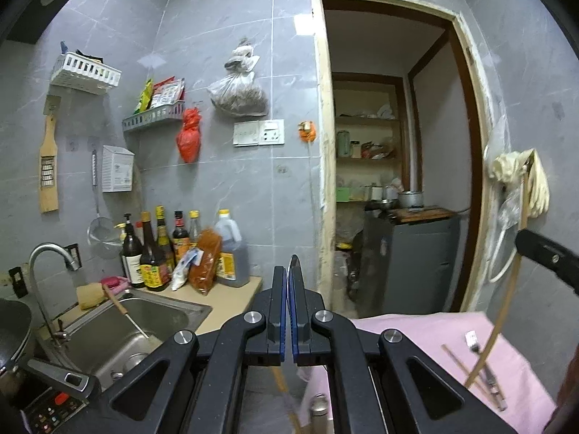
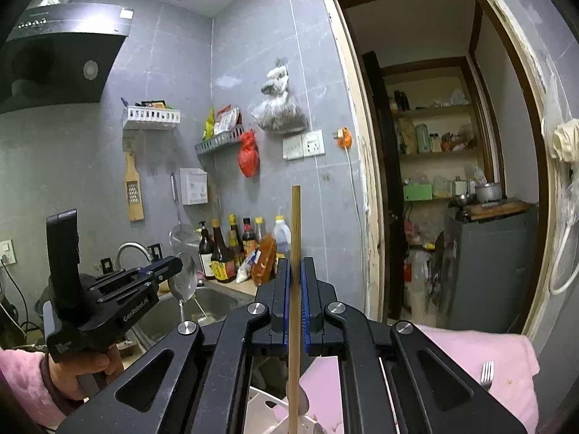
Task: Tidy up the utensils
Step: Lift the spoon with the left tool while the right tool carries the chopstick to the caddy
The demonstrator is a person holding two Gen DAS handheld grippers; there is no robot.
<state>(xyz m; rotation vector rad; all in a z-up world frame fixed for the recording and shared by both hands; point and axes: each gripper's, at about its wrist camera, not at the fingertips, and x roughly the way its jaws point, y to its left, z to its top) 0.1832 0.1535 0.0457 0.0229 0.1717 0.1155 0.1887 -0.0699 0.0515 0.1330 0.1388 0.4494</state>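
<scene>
- The worktop (image 2: 506, 347), covered by a pink cloth, is lying below both grippers, with a stainless sink (image 1: 144, 325) off to its left side.
- A white slotted holder (image 2: 264, 408) is showing under the right gripper (image 2: 296, 278); it is only partly visible, so I cannot tell what is already sitting in it.
- The right gripper is clamping a long wooden stick (image 2: 295, 224), likely a utensil handle, with its fingers (image 2: 280, 289) pressing on either side. The stick is running upright through the gap, sticking up well above the fingertips and hanging down toward the white holder.
- The stick is looking stiff, light and dry, so it should be handling easily; gripped at mid-length as it is now, it may be pivoting a little between the blue pads, and a hold nearer the heavier end would be steadier.
- The left gripper (image 1: 288, 282) is hovering with its fingers (image 1: 277, 300) closed together. In the right wrist view something shiny, like a ladle bowl (image 2: 184, 282), is hanging at its tips, but I cannot tell whether it is being held or is merely behind them.
- A pair of chopsticks (image 1: 474, 376) is lying on the pink cloth, well apart from the left fingers; thin and smooth, they are likely to be rolling when pinched.
- A metal fork (image 2: 487, 374) is resting on the cloth to the right of the right gripper, apart from its fingers; it is rigid and slippery, best taken at the handle.
</scene>
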